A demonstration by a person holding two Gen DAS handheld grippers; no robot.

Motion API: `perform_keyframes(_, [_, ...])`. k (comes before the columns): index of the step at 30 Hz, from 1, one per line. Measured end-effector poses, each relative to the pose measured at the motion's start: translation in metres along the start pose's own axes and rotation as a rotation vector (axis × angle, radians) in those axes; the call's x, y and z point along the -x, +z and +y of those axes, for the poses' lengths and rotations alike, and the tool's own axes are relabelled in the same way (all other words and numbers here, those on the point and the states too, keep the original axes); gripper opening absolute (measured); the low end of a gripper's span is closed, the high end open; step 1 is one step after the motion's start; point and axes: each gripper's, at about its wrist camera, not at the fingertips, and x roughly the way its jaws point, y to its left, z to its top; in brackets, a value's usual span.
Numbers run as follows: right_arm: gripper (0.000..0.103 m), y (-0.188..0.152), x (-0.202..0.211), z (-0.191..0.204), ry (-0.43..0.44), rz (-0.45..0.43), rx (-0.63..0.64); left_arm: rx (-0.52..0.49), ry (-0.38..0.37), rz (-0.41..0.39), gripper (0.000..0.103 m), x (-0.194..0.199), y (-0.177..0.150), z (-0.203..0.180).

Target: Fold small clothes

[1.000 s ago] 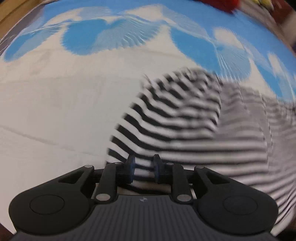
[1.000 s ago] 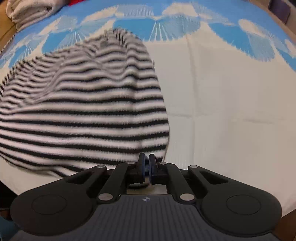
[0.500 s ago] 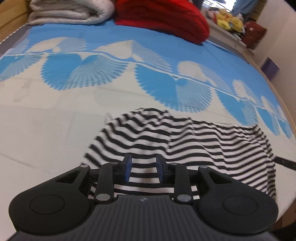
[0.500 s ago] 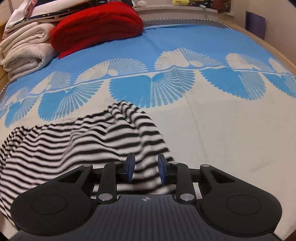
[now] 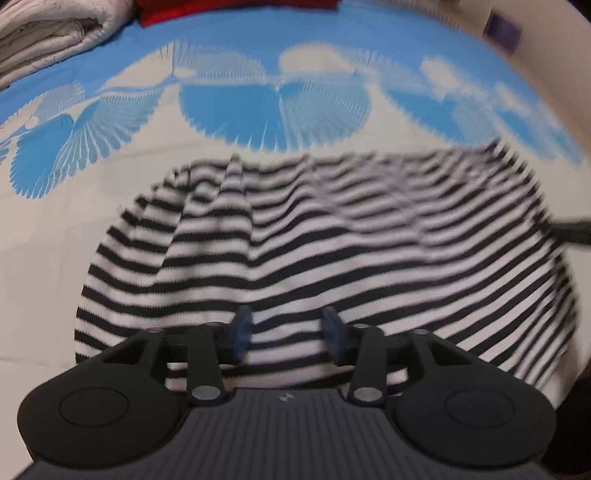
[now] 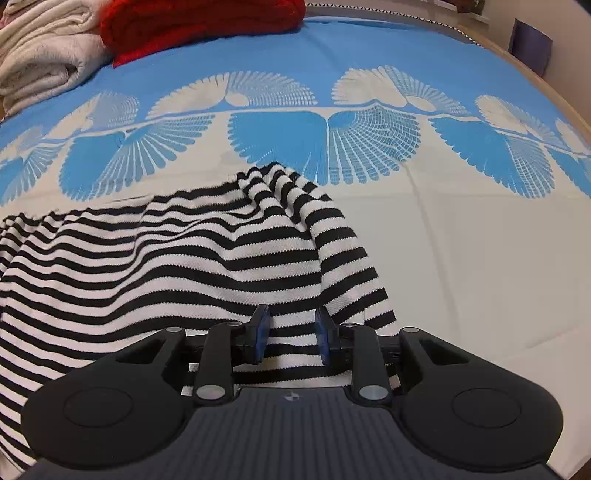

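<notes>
A bed carries everything here, covered by a bedspread (image 6: 461, 258) that is cream near the tools and bright blue farther off, with a band of fan-shaped motifs between the two colours. No box, basket or drawer shows in either view; the far end of the bed holds a folded pile of pale blankets (image 6: 40, 55) at the left and, touching its right side, a red knitted bundle (image 6: 199, 22). A dark purple object (image 6: 532, 44) stands beyond the bed's right edge (too small to identify).

The striped garment (image 6: 166, 258), black and white, lies on the cream part of the bedspread, rumpled, with soft ridges running across it and a raised fold at its far right corner. Nothing lies on it, and nothing stands between it and either tool.

The left tool (image 5: 288, 334) sits low over the near edge of the cloth, its blue pads (image 5: 242, 328) spread apart with striped fabric visible in the gap; it grips nothing. That view is blurred. The right tool (image 6: 291, 334) is likewise over the near edge, close to the garment's right side, its pads (image 6: 260, 330) parted and holding nothing, the cloth lying beneath and between them.
</notes>
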Motion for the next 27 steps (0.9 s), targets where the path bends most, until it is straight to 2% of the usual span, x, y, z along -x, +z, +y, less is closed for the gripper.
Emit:
perform_keyframes(1, [0.028,0.0,-0.001,0.0,0.0,0.004,-0.002,-0.01,0.019,0.004,0.057,-0.002,-0.001,-0.002])
perform_keyframes(4, [0.028,0.0,0.0,0.001,-0.003,0.008,-0.002,0.009,0.011,-0.034,0.057,0.005,-0.001,0.001])
perform_keyframes(10, [0.028,-0.001,0.01,-0.002,0.009,-0.003,-0.032,0.1,0.034,-0.251,0.057,0.049,-0.012,0.015])
perform_keyframes(17, [0.028,-0.008,0.039,-0.006,0.033,-0.046,-0.046,0.06,0.153,-0.416,0.057,0.108,-0.048,0.028])
perform_keyframes(22, [0.028,-0.013,0.064,-0.014,0.065,-0.084,-0.075,0.195,0.154,-0.444,0.058,0.139,-0.089,0.052])
perform_keyframes(27, [0.029,-0.016,0.089,-0.024,0.091,-0.129,-0.093,0.203,0.171,-0.424,0.058,0.143,-0.133,0.053])
